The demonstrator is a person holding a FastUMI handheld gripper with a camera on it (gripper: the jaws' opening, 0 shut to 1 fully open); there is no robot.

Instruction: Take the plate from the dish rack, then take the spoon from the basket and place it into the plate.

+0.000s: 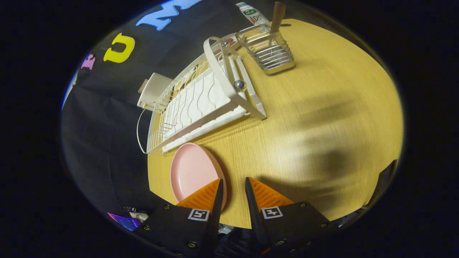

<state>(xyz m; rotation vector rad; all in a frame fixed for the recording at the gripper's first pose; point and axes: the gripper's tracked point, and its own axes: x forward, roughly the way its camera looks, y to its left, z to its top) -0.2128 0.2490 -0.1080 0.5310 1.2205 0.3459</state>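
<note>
The plate (pixel 193 172) lies flat on the table (pixel 322 118) beside the rack (pixel 200 104), so step one looks complete. The gripper (pixel 233 188) is parted, holding nothing (one finger overlaps the plate rim). Next: reach the spoon (pixel 277 18) standing in the basket (pixel 269 50).

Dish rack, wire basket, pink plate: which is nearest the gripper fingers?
The pink plate, flat on the wooden table, partly under one finger of the open gripper. The white dish rack lies beyond it; the wire basket with the spoon is farthest.
</note>
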